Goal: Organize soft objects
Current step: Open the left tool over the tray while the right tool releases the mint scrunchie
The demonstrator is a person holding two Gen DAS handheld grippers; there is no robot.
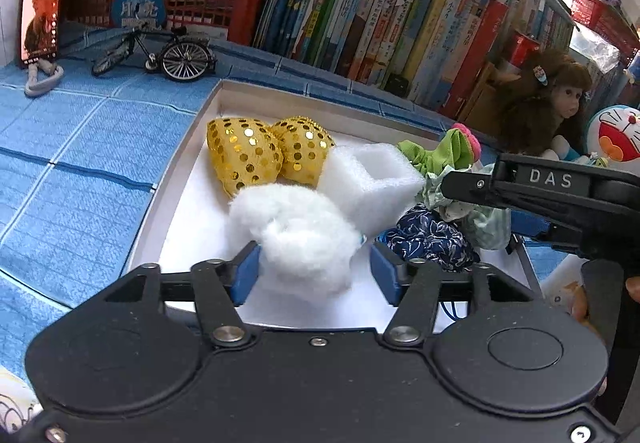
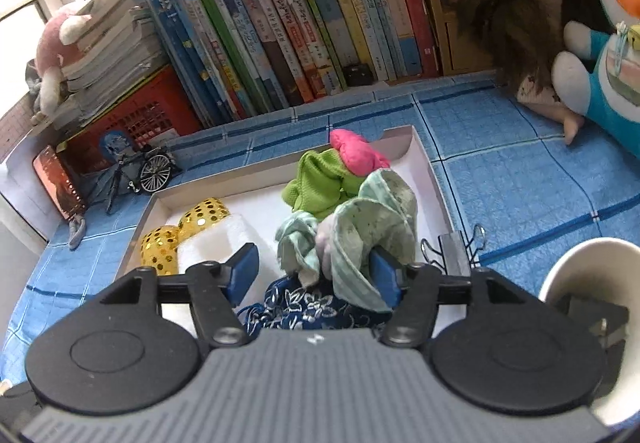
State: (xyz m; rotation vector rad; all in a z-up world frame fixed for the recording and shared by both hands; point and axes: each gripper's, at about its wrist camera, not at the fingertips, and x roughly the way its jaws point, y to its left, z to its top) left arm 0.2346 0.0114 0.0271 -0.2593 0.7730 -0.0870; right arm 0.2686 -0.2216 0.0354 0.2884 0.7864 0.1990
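I have both grippers half open inside the box (image 1: 176, 179), the left gripper (image 1: 316, 271) loose around the cotton wad (image 1: 296, 231), the right gripper (image 2: 316, 271) slack around the pale green cloth (image 2: 372, 219) at its 1 o'clock, so next I back out and fetch more.

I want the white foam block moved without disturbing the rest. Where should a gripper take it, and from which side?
Grip the white foam block across its raised upper edge, coming down from above. Gold sequinned hearts press its left, white fluffy stuffing its front and bunched cloths its right, so probably only the top is free.
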